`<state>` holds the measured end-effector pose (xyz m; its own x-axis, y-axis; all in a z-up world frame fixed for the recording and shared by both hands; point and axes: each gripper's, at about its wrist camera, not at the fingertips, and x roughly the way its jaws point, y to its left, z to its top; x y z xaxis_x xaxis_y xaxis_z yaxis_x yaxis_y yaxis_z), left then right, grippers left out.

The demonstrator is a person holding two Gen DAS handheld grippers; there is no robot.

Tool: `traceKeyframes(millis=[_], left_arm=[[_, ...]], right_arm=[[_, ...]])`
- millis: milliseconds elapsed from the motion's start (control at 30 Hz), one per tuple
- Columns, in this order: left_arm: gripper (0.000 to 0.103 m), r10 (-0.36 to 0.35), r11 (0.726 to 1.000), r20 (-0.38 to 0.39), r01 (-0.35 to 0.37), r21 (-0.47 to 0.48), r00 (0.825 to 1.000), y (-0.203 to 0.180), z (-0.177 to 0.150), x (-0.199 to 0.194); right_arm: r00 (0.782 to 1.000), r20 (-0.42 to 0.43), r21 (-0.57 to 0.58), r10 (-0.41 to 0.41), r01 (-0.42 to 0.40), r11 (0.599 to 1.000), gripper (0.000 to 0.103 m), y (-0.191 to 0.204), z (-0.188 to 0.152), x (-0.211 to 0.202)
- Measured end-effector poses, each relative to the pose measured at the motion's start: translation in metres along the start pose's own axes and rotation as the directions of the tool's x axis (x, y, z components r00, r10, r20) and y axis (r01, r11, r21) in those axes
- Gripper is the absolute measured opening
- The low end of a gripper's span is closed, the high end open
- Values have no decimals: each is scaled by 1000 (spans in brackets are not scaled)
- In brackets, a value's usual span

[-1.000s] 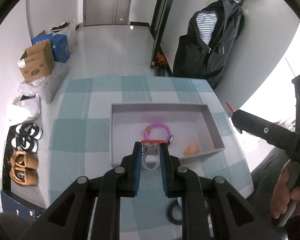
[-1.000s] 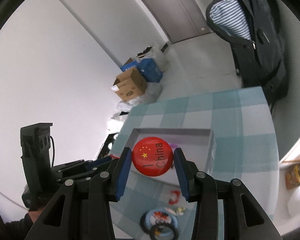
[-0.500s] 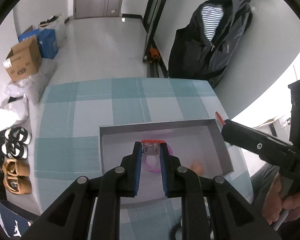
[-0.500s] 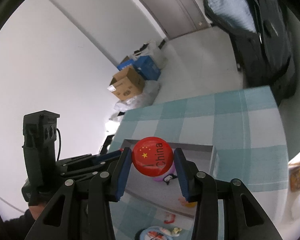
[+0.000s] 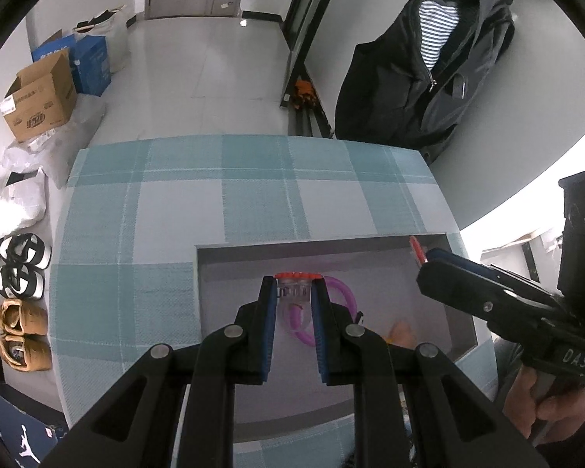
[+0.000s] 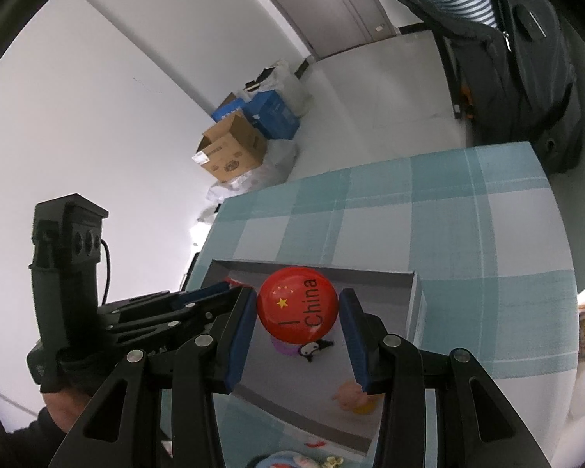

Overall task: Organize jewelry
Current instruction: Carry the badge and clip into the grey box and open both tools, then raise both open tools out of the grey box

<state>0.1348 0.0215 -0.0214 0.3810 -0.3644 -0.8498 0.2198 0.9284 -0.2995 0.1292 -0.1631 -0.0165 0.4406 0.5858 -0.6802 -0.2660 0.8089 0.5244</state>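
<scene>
I hold two claws, one in each hand, both over one grey tray [image 5: 440, 240] that sits on the table [image 5: 253, 195] toward its right edge, under a blue-and-white checked cloth. My left claw [image 5: 294, 292] is pinched narrow on one small clear hair clip [image 5: 294, 290] with a row of red beads along its top, and hangs above the middle of the tray. My right claw [image 6: 298, 306] grips one round red badge [image 6: 297, 309] by its rim; the badge is glossy, with yellow stars and the word "China" in black, and it sits above the tray near the far wall.

Inside the tray I count three things: one purple ring [image 5: 343, 292] of tube with a small black-and-white charm [image 6: 312, 349], and one soft orange-and-peach piece [image 6: 355, 394] near the tray's near right corner.

My left view shows the badge only edge-on, as a thin red sliver past the tips of the right claw [image 5: 423, 261], and my hand [image 5: 542, 401] on that handle. It also shows shoes [image 5: 19, 304] on the floor, four of them, beside the table's left edge. My right view alone shows the badge face, the charm clearly, and more trinkets [image 6: 316, 458] lying on the cloth by the table's near edge, too cut off to count. Both views show one brown box [image 5: 39, 97], blue boxes [image 5: 89, 62] and a dark jacket [image 5: 429, 78] beyond the table's far edge.
</scene>
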Motion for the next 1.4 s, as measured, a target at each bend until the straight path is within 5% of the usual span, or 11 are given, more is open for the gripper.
traceKeyframes(millis=[333, 433, 500, 567, 667, 1400], left_arm=[[13, -29, 999, 30, 28, 39, 999, -2, 2, 6], [13, -51, 998, 14, 50, 22, 999, 2, 1, 9], [25, -73, 997, 13, 73, 21, 997, 1, -1, 6], [57, -50, 998, 41, 49, 46, 998, -3, -5, -1], [57, -22, 997, 113, 14, 70, 993, -8, -9, -16], [57, 30, 996, 145, -42, 78, 989, -33, -55, -54]], right_arm=[[1000, 4, 5, 9, -9, 1000, 44, 6, 3, 0], [999, 18, -14, -27, 27, 1000, 57, 9, 1, -3], [999, 38, -1, -28, 29, 1000, 63, 7, -1, -9], [998, 54, 8, -33, 33, 999, 65, 5, -3, -16], [997, 74, 20, -34, 33, 999, 70, 3, -7, -25], [993, 110, -19, -46, 48, 999, 86, 11, -45, -71]])
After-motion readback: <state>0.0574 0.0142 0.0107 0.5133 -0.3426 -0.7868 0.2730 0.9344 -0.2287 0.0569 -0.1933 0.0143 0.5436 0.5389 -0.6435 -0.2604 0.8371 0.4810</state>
